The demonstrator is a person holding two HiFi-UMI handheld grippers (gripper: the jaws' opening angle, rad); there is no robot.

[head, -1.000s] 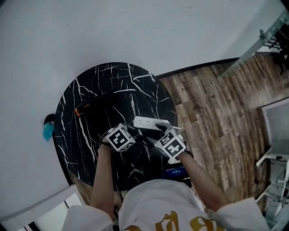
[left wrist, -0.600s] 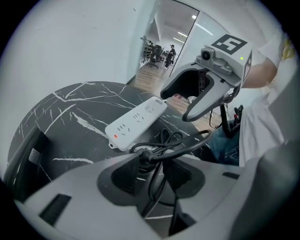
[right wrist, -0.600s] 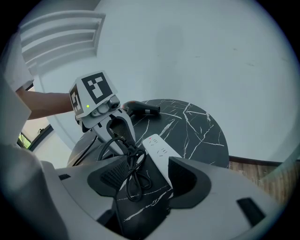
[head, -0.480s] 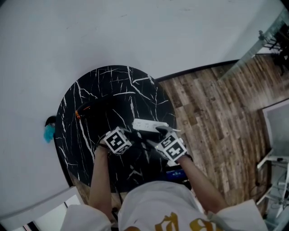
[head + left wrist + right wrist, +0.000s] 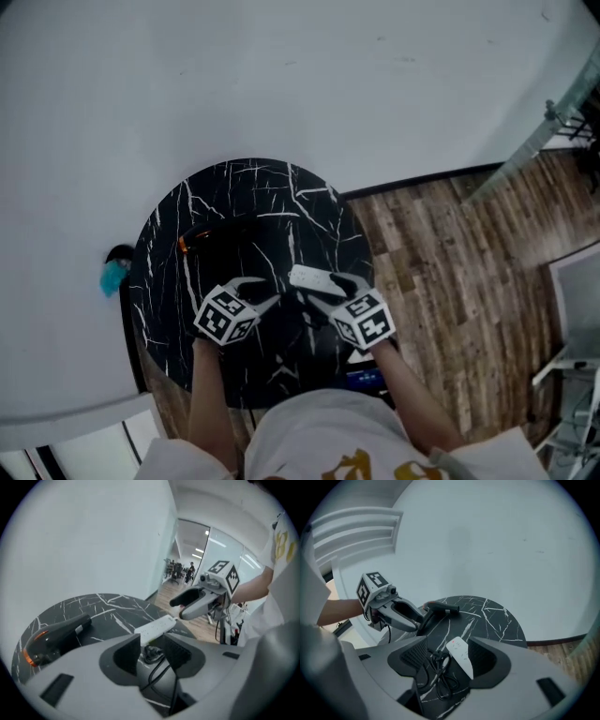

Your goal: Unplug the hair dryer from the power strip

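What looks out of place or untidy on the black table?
Nothing is spilled or broken. Only the black cord lies in a loose tangle beside the white power strip; the hair dryer lies flat nearby.

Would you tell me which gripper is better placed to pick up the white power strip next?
Right, probably. The right gripper hangs open just above the power strip. The left gripper, its jaws just opened with nothing gripped between them, is lined up on the black plug instead.
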